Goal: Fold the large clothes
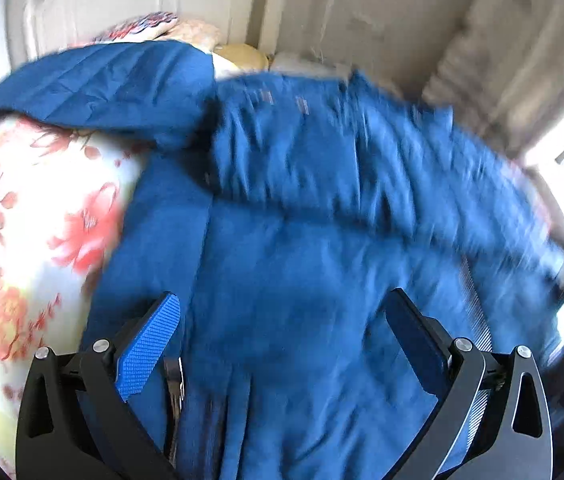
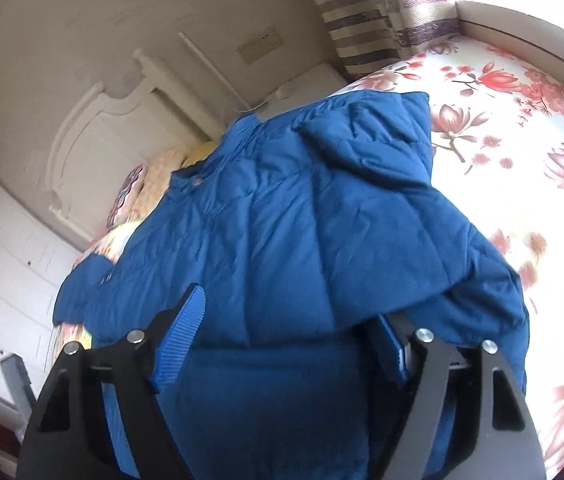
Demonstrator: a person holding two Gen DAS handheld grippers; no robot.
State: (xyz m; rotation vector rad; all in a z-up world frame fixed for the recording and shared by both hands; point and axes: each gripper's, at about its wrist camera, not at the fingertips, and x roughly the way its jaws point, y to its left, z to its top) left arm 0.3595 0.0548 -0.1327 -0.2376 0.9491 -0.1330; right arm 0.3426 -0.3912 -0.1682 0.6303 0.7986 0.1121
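The puffy blue quilted jacket (image 2: 302,220) lies on the floral-sheeted bed (image 2: 522,152), one sleeve at ten o'clock. Both left tongs (image 1: 282,320) and right tongs (image 2: 294,324) gape wide, gripping nothing. The slippery padding could spring unfolded, I judge.

Ahead of both sets of fingers the blue padded jacket (image 2: 282,232) covers the way, a fold of it draped over the right gripper's (image 2: 294,320) outer finger (image 2: 394,344). Bare floral bedsheet (image 2: 522,152) lies open to the outside of that finger, and again outside the left gripper's (image 1: 282,312) left-hand finger. Beyond the jacket, pillows (image 1: 185,32) and the white headboard (image 2: 93,128) close off the far end.
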